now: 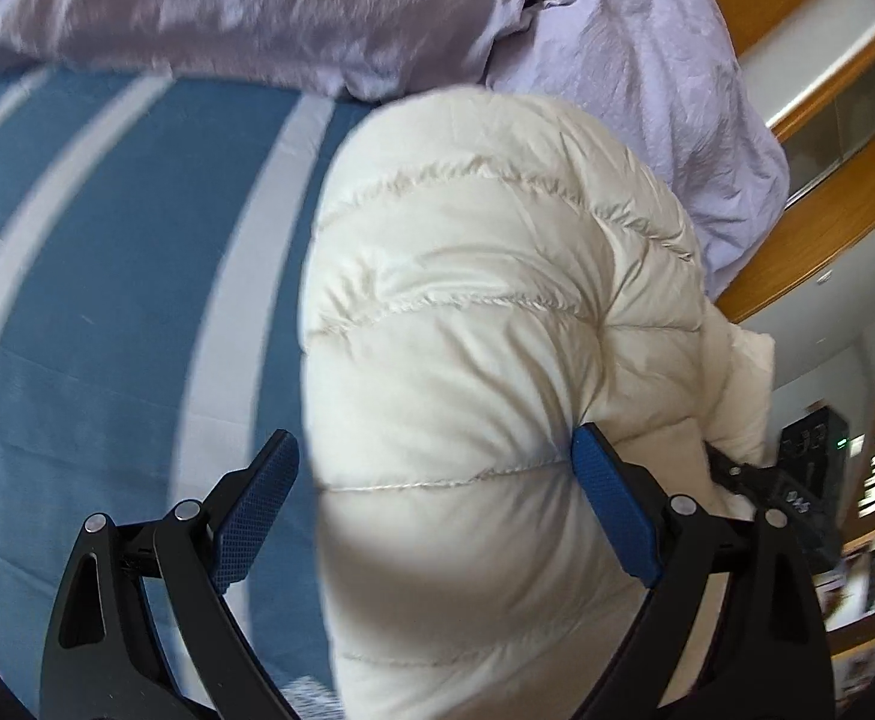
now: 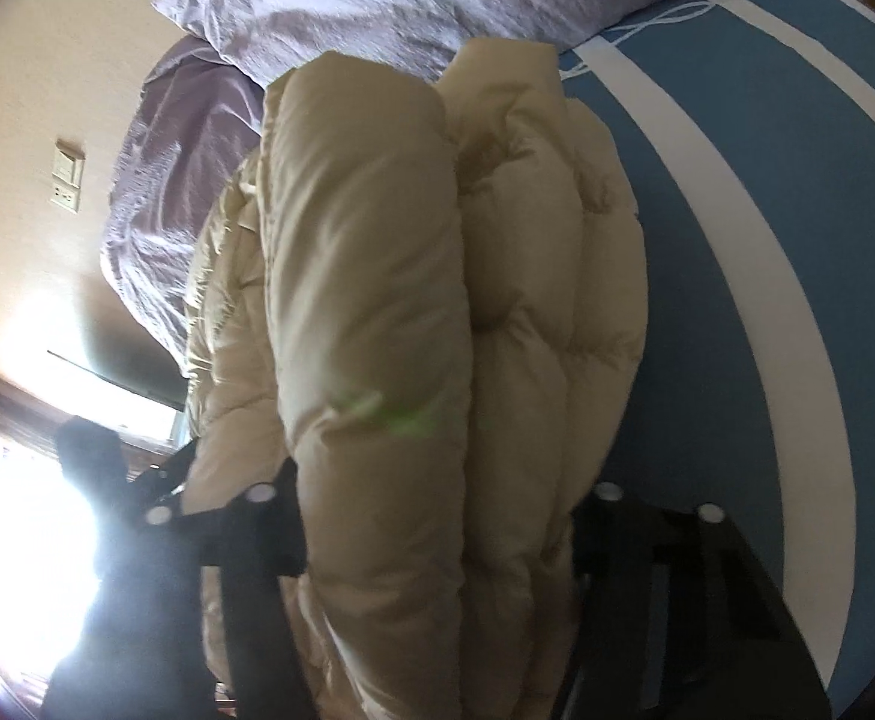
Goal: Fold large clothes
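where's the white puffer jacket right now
The puffer jacket lies bunched on the blue striped bedsheet, between both grippers' fingers, just in front of the lilac duvet.

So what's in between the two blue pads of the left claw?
The white puffer jacket, bulging between them in the left wrist view.

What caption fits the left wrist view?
Left gripper straddles a white puffer jacket on a blue-and-white striped bedsheet, lavender duvet behind.
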The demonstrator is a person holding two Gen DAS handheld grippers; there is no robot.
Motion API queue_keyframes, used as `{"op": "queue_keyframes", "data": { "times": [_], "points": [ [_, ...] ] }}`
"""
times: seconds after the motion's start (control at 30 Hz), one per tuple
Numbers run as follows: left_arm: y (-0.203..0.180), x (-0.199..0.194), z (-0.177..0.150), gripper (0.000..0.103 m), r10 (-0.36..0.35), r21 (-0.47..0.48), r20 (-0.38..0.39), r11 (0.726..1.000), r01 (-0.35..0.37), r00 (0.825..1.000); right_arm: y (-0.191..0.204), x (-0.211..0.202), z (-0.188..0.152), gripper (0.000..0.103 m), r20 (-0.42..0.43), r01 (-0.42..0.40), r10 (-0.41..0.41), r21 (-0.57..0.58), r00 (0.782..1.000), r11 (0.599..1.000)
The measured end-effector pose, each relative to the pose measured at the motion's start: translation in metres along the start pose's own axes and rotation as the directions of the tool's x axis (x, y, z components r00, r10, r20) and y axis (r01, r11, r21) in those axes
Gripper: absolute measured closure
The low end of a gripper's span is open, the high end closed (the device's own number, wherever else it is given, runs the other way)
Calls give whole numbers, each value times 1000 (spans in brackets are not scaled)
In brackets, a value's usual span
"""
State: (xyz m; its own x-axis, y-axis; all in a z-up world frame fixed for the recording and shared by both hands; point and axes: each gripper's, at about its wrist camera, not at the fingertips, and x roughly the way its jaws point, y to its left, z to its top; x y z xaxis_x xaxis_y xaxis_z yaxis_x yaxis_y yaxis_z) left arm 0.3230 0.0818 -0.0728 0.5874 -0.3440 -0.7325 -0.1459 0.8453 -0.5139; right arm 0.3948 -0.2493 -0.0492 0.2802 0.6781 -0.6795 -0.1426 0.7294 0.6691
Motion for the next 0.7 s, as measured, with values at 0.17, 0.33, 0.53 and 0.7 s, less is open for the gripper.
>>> {"op": "queue_keyframes", "data": {
  "times": [0.17, 0.33, 0.53, 0.7],
  "points": [
    [10, 5, -4, 34, -126, -77, 2, 989, 125, 992, -7, -4, 2, 64, 8, -67, 67, 21, 998, 998],
    [20, -13, -2, 54, -180, -98, 45, 978, 184, 983, 1, -1, 9, 70, 15, -113, 113, 7, 993, 994],
    [35, -38, 11, 57, -163, -109, 111, 979, 175, 980, 40, 25, 27, 71, -1, -111, 111, -80, 994, 991],
    [49, -58, 25, 57, -131, -94, 161, 985, 147, 978, 68, 57, 42, 71, -23, -115, 113, -132, 993, 985]
  ]
}}
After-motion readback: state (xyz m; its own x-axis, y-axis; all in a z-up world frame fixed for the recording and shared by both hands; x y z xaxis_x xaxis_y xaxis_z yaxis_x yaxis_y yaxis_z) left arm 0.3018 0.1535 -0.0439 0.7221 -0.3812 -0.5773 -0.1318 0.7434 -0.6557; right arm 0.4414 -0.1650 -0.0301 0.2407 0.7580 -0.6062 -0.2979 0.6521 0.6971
